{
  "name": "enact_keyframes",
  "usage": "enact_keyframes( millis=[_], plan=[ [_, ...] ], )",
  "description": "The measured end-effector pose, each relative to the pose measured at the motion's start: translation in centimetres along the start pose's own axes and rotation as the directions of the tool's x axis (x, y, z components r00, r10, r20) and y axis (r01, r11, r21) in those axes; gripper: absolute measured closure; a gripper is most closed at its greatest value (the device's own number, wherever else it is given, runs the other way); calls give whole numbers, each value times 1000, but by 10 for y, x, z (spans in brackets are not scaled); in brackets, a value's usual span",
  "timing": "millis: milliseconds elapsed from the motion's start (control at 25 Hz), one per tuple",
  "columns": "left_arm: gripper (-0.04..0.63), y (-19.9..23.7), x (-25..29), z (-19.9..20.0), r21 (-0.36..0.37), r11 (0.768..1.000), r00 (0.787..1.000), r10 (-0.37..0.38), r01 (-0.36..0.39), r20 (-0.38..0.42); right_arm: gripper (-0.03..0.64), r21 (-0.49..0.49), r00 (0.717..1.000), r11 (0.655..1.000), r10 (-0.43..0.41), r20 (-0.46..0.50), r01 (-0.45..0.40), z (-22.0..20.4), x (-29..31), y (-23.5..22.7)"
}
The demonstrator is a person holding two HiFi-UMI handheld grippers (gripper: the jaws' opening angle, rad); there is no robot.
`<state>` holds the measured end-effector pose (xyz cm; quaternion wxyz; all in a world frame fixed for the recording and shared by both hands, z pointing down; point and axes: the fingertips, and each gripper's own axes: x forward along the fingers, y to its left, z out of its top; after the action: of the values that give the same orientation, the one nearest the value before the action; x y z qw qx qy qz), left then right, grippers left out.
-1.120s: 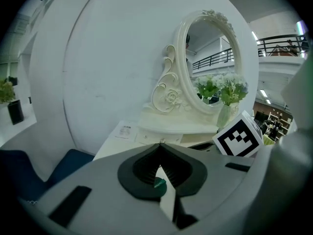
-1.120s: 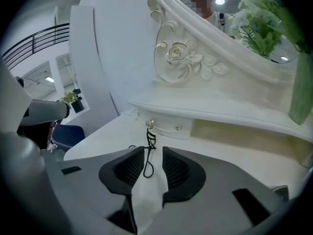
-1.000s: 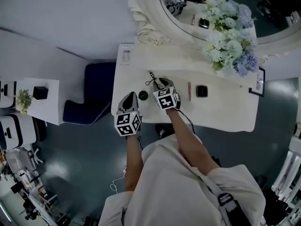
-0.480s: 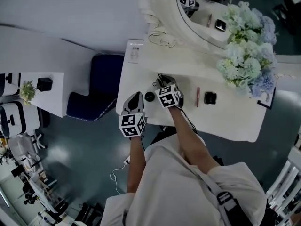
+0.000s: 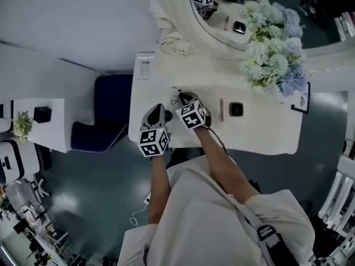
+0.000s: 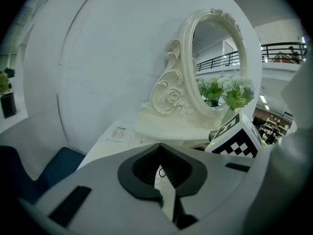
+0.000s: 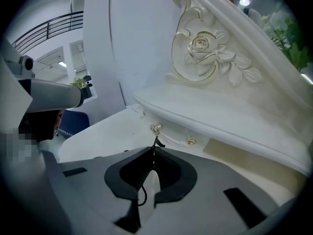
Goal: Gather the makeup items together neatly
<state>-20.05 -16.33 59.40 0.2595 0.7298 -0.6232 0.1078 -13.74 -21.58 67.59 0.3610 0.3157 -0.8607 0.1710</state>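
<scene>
– On the white table point(image 5: 266, 132), where are the makeup items?
– Seen from above, a reddish pencil point(image 5: 222, 109) and a square black compact point(image 5: 237, 109) lie just beside each other. Both are to the right of the grippers and below a bunch of pale flowers point(image 5: 272, 49). An oval mirror point(image 5: 222, 15) stands at the table's back edge.
– Is the compact open?
– From above I cannot tell whether its lid is up, and none of its contents show.
– What is each gripper doing?
– The right gripper point(image 7: 154, 150) has just been closing. Its jaws now meet on a thin black stick point(image 7: 155, 141), whose tip pokes out ahead of them. It points towards two small knobs point(image 7: 156, 128) on a closed drawer front point(image 7: 173, 135) under the mirror. The left gripper point(image 6: 157, 146) sits just left of it, jaws together at the tips, aimed at the mirror's carved base point(image 6: 168, 99).
– Anything off the table?
– A small plant point(image 5: 23, 124) and a black box point(image 5: 41, 114) sit on a side table point(image 5: 55, 129) at far left, well apart from the makeup.
</scene>
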Motion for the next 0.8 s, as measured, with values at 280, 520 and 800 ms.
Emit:
enact_keyframes(
  millis=[280, 520, 800],
  plan=[
    [580, -30, 8, -2, 15, 990, 990, -139, 139, -8, 566, 51, 994, 992, -111, -16, 112, -23, -39, -20],
    [581, -45, 13, -1, 32, 980, 981, -193, 194, -16, 566, 154, 979, 967, -197, -52, 203, -60, -67, -55],
    [581, -51, 21, -7, 33, 975, 975, -220, 221, -33, 566, 173, 966, 953, -232, -111, 249, -87, -82, -67]
  ],
)
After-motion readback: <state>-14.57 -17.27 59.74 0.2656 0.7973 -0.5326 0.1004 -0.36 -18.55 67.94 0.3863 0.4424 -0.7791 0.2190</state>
